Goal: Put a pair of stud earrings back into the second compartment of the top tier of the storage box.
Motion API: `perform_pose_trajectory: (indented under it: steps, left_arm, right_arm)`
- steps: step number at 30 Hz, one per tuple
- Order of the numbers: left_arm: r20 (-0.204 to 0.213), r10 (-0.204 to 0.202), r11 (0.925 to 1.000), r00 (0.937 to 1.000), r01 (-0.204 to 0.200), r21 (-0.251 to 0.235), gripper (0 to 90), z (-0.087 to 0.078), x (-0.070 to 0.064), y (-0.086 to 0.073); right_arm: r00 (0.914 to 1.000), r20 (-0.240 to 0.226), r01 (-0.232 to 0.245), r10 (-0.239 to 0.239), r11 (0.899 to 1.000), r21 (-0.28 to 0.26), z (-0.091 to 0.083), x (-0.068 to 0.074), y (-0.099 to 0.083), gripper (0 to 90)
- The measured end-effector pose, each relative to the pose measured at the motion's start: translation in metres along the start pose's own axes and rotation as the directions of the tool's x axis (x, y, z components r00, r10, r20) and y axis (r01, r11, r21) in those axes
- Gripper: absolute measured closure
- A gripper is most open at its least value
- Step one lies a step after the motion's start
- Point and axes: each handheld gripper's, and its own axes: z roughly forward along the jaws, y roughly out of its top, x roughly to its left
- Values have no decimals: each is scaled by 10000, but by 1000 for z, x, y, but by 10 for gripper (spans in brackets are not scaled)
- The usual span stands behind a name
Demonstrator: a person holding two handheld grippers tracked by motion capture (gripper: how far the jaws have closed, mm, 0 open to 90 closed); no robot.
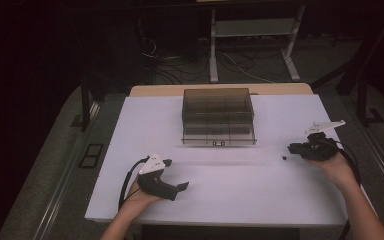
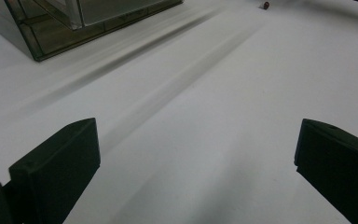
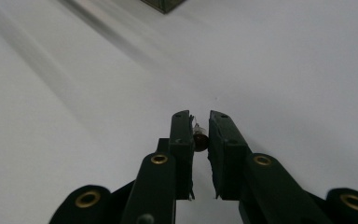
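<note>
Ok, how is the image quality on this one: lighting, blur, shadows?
High view: dim, the surroundings nearly black, the white table and the clear compartment box readable. Left gripper view: long soft streaked shadows cross the table, the box sharp enough, the small dark bead tiny. Right gripper view: the right gripper sharp around a small bulb-like item; background softly streaked.

White rectangular surface [image 1: 220, 190], matte, on a pale wooden tabletop whose edge shows at the far side. Smoky translucent plastic compartment box [image 1: 218, 116] at far centre, shallow drawers in front. Beyond: grey carpeted floor [image 1: 325, 70], tangle of black cables [image 1: 180, 65], white metal stand legs [image 1: 252, 47].
</note>
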Motion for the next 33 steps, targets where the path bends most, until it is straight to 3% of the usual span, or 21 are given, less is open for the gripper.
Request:
perform_pose_trajectory:
  steps: [17, 33]
  left_arm:
    - [-12, -114, 9999, 9999, 114, -47, 0, 1, 1, -1]
    - [-39, -244, 9997, 9997, 244, -92, 0, 0, 1, -1]
  right_arm:
    - [9992, -384, 36, -49, 9993, -359, -13, 11, 15, 787]
    - [9943, -1050, 129, -200, 9976, -682, -16, 19, 38, 787]
